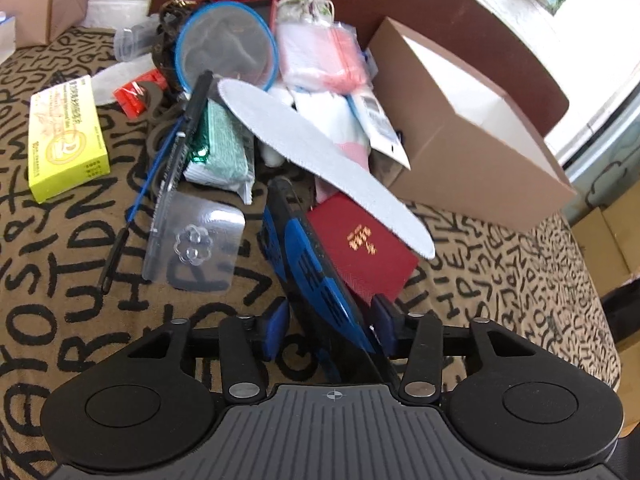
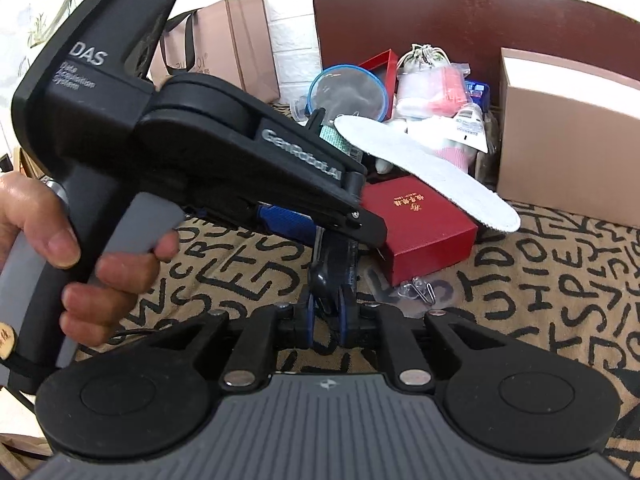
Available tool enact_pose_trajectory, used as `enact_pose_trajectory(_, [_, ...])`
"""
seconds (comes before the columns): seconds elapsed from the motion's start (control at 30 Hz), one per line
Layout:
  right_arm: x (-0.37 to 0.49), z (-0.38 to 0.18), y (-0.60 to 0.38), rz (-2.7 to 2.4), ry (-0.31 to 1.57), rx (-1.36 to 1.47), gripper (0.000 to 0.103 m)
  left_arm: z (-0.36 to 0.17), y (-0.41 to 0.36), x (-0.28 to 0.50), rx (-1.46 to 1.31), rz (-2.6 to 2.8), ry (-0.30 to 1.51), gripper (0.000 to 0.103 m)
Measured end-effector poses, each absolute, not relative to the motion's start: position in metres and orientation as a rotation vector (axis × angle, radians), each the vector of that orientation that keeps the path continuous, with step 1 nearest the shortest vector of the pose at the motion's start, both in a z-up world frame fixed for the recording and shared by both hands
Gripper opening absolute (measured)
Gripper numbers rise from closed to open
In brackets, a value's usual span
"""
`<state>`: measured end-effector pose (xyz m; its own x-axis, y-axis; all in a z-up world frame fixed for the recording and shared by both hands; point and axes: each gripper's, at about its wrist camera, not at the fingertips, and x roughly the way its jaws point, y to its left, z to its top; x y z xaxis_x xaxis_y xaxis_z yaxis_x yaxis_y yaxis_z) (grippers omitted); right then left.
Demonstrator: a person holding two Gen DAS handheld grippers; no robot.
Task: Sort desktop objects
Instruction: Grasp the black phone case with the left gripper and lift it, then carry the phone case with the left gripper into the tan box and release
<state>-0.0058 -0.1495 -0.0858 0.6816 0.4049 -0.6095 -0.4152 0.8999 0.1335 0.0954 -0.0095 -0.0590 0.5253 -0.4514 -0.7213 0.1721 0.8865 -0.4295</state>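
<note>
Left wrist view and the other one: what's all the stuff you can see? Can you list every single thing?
Cloth: one, tan with black letters, under everything.
Yellow box: one, yellow, left of the pile.
Round lid: one, clear with a blue rim, back of the pile.
Insole: one, white, lying across the pile.
Red case: one, dark red, under the insole's end.
Cardboard box: one, brown, right of the pile.
Hook pack: one, clear, front left.
Pen: one, black, leaning on the pile.
Paper bag: one, pinkish, by the wall.
Gadget: one, blue and black, front.
Left gripper: black, astride the gadget.
Right gripper: black, shut on the gadget.
Hand: one, holding the left gripper.
</note>
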Motion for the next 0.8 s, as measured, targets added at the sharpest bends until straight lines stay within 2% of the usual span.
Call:
enact_pose_trajectory(0.03, [-0.006,-0.086,-0.148,0.457,0.679,-0.028,0.014,-0.059,-0.009,0.095,-0.339,-0.379,0.955,0.036])
enact_pose_trajectory(0.17, [-0.008,-0.083,-0.142,0.476,0.67,-0.062,0.013,-0.051,-0.006,0.088,-0.335,-0.362,0.929,0.027])
enact_pose_trajectory(0.8, [-0.009,-0.019,-0.152,0.514,0.428,-0.126,0.012,0.036,-0.025,0.085,-0.309,-0.389,0.68,0.025])
